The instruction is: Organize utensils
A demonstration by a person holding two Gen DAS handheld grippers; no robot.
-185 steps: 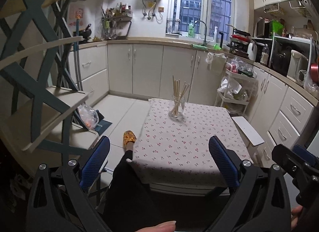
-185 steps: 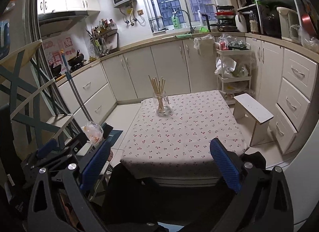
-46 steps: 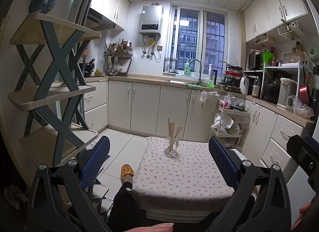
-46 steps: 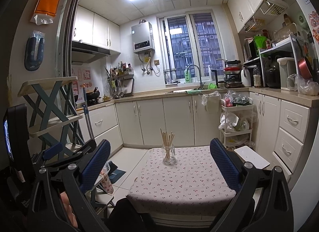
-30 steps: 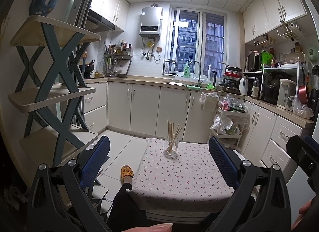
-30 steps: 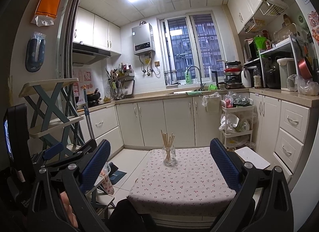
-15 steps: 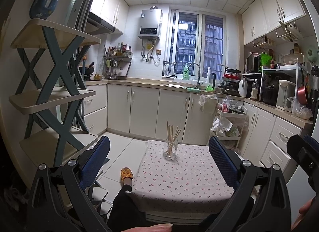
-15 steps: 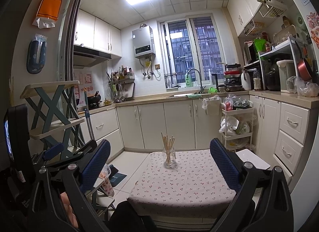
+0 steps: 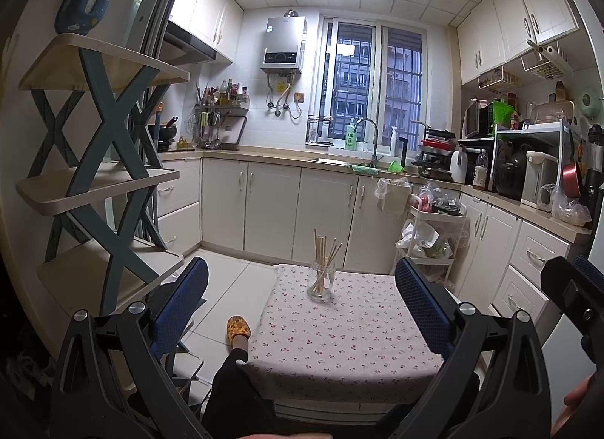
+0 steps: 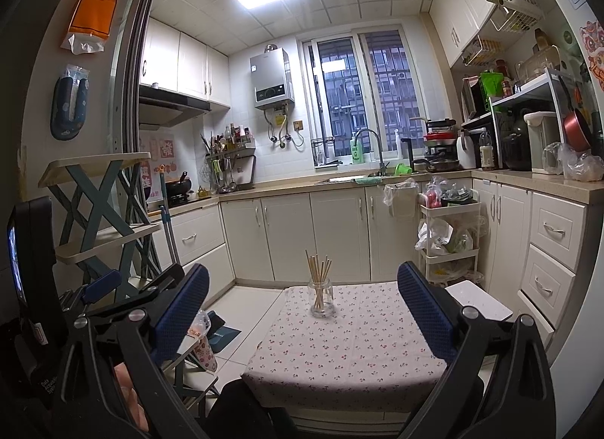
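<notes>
A small table covered in a white cloth with a red floral print (image 9: pixel 347 329) fills the lower centre of both views. Toward its far edge stands a clear glass jar (image 9: pixel 321 284) holding a bundle of thin wooden chopsticks (image 9: pixel 324 250), which lean and fan out above the rim; nothing else lies on the cloth. The left gripper (image 9: pixel 302 310) with blue padded fingers is held back from the near edge, its jaws spread wide and empty, framing the jar between them. The right gripper (image 10: pixel 302 310) hangs likewise, jaws wide apart and holding nothing.

Behind the table, cream base cabinets (image 9: pixel 271 205) run under a beige countertop around the room, with a barred window (image 9: pixel 373 88) and a grey wall-mounted water heater (image 9: pixel 283 46) in the upper middle. A tiered shelf with teal crossed legs (image 9: pixel 102 159) occupies the left side of the frame. A yellow patterned slipper (image 9: pixel 238 327) on a person's foot shows on the white tiled floor, lower centre-left.
</notes>
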